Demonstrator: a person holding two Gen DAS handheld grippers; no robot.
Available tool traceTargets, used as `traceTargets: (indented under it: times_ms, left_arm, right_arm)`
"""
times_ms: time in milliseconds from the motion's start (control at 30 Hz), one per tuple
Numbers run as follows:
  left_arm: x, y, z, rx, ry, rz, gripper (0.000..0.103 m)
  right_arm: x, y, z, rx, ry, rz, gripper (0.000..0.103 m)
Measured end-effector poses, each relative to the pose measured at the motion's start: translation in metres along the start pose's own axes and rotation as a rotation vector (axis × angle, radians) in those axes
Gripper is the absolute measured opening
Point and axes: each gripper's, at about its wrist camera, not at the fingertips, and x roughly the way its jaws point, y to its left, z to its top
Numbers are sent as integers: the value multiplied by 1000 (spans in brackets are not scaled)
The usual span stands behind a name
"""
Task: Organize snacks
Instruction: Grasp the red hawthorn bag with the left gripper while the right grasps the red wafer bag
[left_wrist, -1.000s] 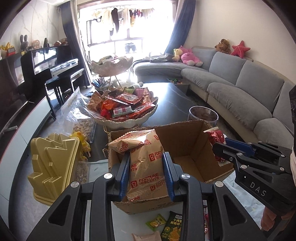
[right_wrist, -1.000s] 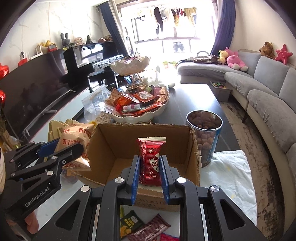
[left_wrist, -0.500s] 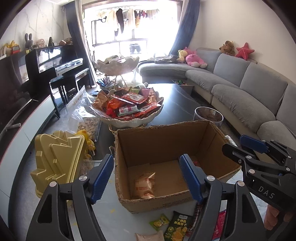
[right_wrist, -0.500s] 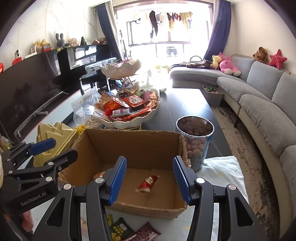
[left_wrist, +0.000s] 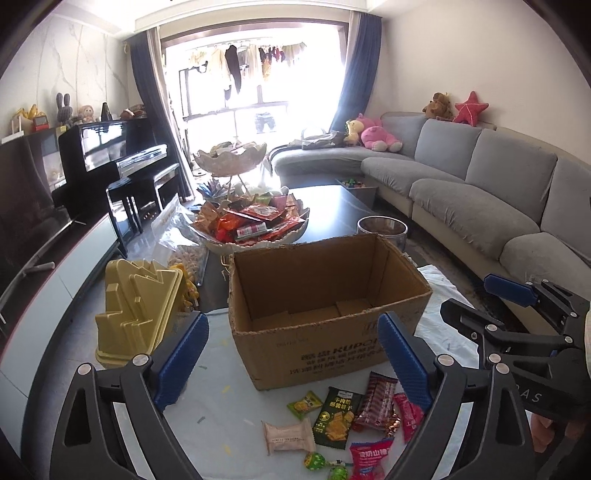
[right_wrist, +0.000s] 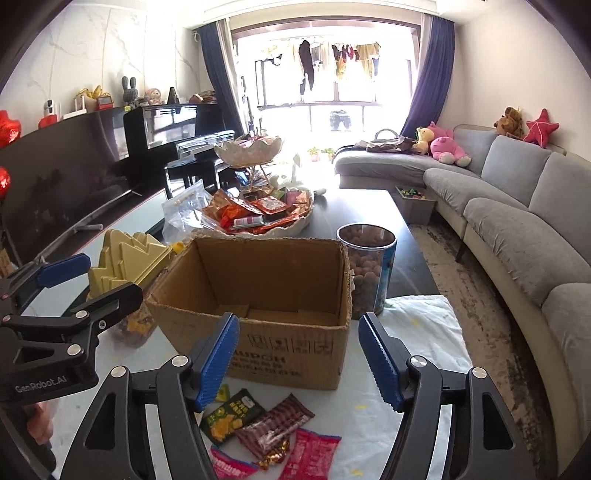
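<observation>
An open cardboard box (left_wrist: 317, 343) stands on the white cloth; it also shows in the right wrist view (right_wrist: 280, 347). Its contents are hidden by the near wall. Several loose snack packets lie in front of it: a green-black packet (left_wrist: 337, 417), a brown striped bar (left_wrist: 376, 406), a beige packet (left_wrist: 288, 437) and pink packets (right_wrist: 310, 454). My left gripper (left_wrist: 291, 354) is open and empty, pulled back in front of the box. My right gripper (right_wrist: 299, 354) is open and empty too, level with the box front.
A white bowl heaped with snacks (left_wrist: 255, 229) sits behind the box under a tiered stand. A yellow tray stack (left_wrist: 136, 306) stands left of the box. A clear jar of round snacks (right_wrist: 367, 273) stands right of it. A grey sofa (left_wrist: 480, 206) runs along the right.
Both grippers let go of their packets into the box, opened wide, and pulled back and up from it. The loose snacks in front of the box have come into view.
</observation>
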Motion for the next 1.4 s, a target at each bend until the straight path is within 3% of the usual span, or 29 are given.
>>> traceTargets:
  times_ms: [500, 1100, 1400]
  left_arm:
    - [-20, -30, -62, 36, 75, -52, 95]
    - [17, -53, -138, 55, 267, -145, 93]
    - [52, -54, -154, 30, 345, -180, 76]
  right_arm:
    - [-39, -9, -60, 9, 25, -23, 70]
    - [-11, -25, -140, 58, 244, -35, 70]
    - [9, -26, -153, 66, 302, -42, 70]
